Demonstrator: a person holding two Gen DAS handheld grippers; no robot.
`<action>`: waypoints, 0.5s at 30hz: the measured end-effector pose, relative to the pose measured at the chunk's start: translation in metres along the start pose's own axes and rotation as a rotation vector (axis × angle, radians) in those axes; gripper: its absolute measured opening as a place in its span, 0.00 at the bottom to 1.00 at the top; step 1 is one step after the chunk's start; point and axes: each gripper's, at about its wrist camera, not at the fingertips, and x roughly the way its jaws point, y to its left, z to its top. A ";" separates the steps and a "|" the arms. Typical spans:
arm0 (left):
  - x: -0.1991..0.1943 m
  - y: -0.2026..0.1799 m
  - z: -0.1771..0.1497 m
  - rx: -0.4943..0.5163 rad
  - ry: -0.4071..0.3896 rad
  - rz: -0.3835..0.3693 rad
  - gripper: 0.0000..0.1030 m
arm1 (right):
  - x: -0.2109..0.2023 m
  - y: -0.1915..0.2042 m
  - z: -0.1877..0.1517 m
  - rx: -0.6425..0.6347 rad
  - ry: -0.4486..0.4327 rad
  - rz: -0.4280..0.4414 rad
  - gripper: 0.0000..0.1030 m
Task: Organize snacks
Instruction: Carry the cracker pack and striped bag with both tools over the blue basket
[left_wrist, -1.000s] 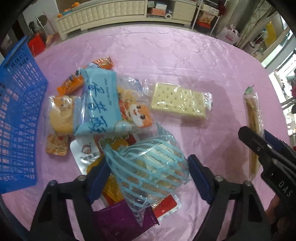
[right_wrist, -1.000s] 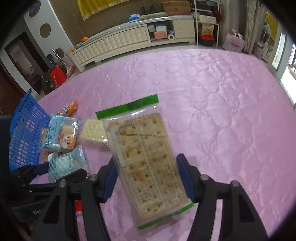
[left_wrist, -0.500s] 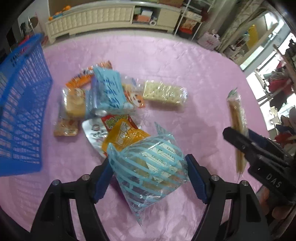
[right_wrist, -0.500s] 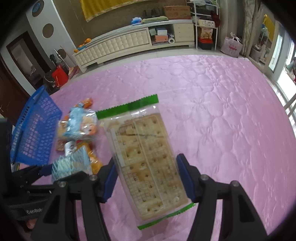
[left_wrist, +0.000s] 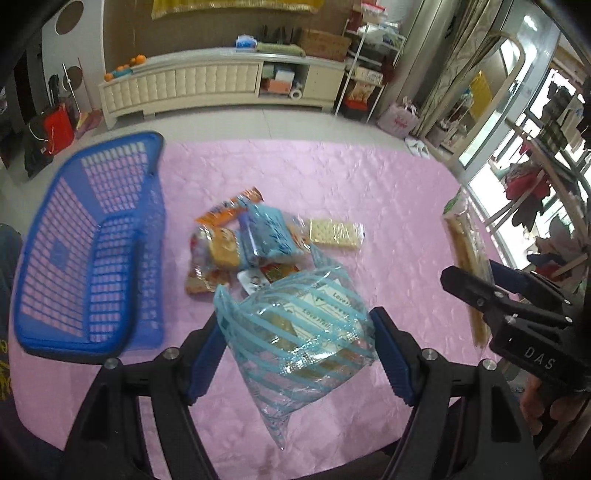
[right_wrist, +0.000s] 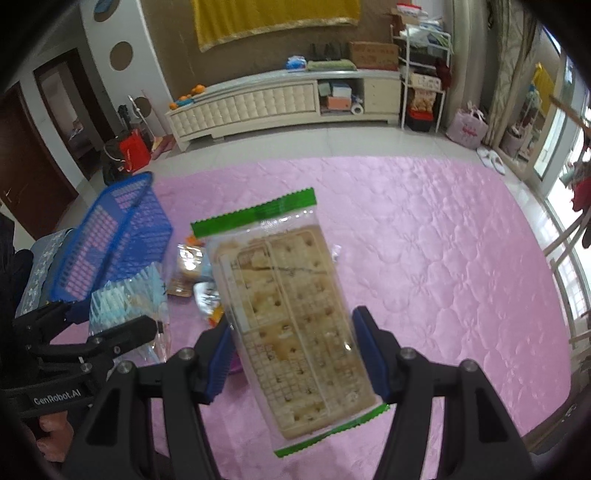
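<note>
Both loads aloft over pink cloth (left_wrist: 332, 177): left gripper (left_wrist: 299, 354) pinching striped bag (left_wrist: 299, 332), right gripper (right_wrist: 295, 347) pinching cracker pack (right_wrist: 284, 314); slippery film, possible slip before basket (left_wrist: 92, 236) at 9 o'clock.

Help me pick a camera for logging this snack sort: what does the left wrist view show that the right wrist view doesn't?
Only the left wrist view shows the small cracker pack lying on the cloth and the light blue packet atop the pile. Only the right wrist view shows the face of the green-edged cracker pack held in the right hand-held gripper. Both show the blue basket, the pink tablecloth and the striped bag in the left hand-held gripper.
</note>
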 end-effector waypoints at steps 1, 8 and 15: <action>-0.008 0.003 0.001 0.006 -0.012 0.002 0.71 | -0.004 0.008 0.002 -0.012 -0.006 0.003 0.64; -0.055 0.033 0.010 0.033 -0.072 0.014 0.71 | -0.021 0.057 0.021 -0.068 -0.052 0.043 0.64; -0.087 0.082 0.027 0.025 -0.116 0.068 0.71 | -0.019 0.103 0.047 -0.125 -0.071 0.082 0.64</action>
